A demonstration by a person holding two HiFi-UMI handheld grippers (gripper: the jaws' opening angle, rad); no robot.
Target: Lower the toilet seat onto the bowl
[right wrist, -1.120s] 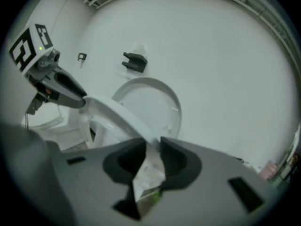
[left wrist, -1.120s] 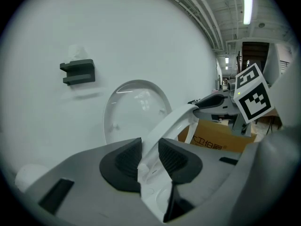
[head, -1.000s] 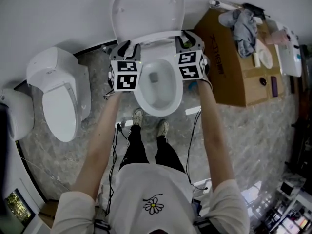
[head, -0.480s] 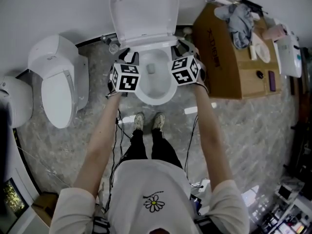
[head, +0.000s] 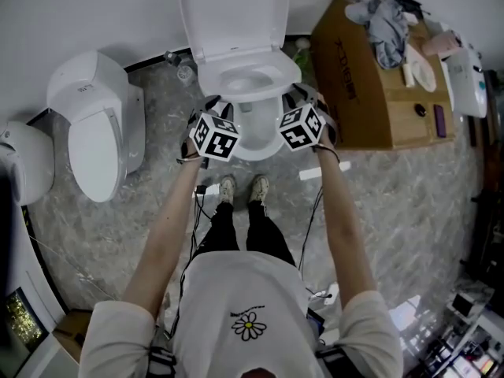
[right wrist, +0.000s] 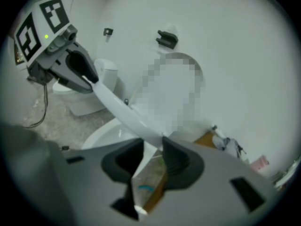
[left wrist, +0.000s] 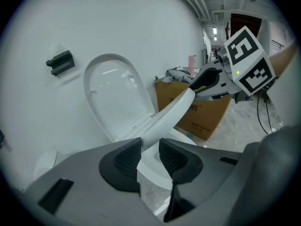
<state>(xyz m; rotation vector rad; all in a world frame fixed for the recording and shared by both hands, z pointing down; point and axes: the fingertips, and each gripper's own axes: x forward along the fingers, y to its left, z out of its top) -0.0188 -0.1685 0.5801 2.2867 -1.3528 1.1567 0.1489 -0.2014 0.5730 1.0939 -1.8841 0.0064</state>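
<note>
Left gripper (left wrist: 149, 155): pinching the toilet seat (left wrist: 171, 111).
Right gripper (right wrist: 151, 158): jaws have just been opening, pads touching seat.
Risk: looser grip lets seat slam onto bowl (head: 253, 146).

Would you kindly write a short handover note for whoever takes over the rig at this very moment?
Left tongs: shut on the seat, on its left side.
Right tongs: on the seat's right side, with the seat between the jaws and touching both. The jaws have just been opening, so this grip may be loosening.
Seat: tilted, partway down, not yet on the bowl. Lid is upright against the wall.
Done: seat swung clear of the lid.
Left: ease the seat down onto the bowl, then release both tongs.
</note>
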